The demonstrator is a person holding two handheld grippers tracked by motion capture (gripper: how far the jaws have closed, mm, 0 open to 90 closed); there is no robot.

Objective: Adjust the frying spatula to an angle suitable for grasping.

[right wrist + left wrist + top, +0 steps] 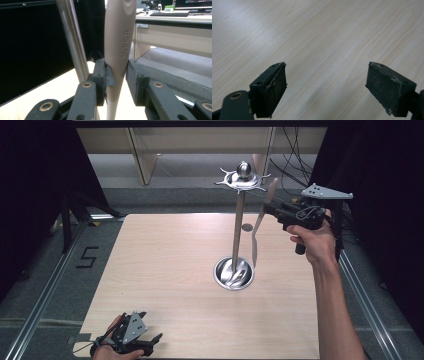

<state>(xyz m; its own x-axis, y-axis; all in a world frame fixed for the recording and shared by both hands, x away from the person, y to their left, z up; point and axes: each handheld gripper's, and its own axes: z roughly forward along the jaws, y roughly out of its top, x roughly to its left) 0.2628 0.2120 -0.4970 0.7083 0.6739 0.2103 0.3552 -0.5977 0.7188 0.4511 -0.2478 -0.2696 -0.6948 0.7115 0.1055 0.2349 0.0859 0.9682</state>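
Nearest the high camera, the left gripper (131,340) rests at the near edge of the pale wooden table (165,270), gripped by the person's left hand (107,351); in its own view its two black jaws stand wide apart over bare wood, grasping nothing. Farther off, the right gripper (272,210) is clenched on the beige plastic handle of a long kitchen utensil (260,222), which hangs steeply in the air just beside the polished steel post of the utensil stand (237,227). In the right gripper view the black pads (106,75) press the handle (120,45) from both sides, the post (72,37) rising close by. The utensil's lower end hangs over the stand's round steel base dish (233,273); its upper end reaches near the star-shaped hook ring with its ball knob (242,177). Judging from this, the pick-up is done and the utensil has been carried to the stand. Left to do: catch the handle's end on a hook, then let go.
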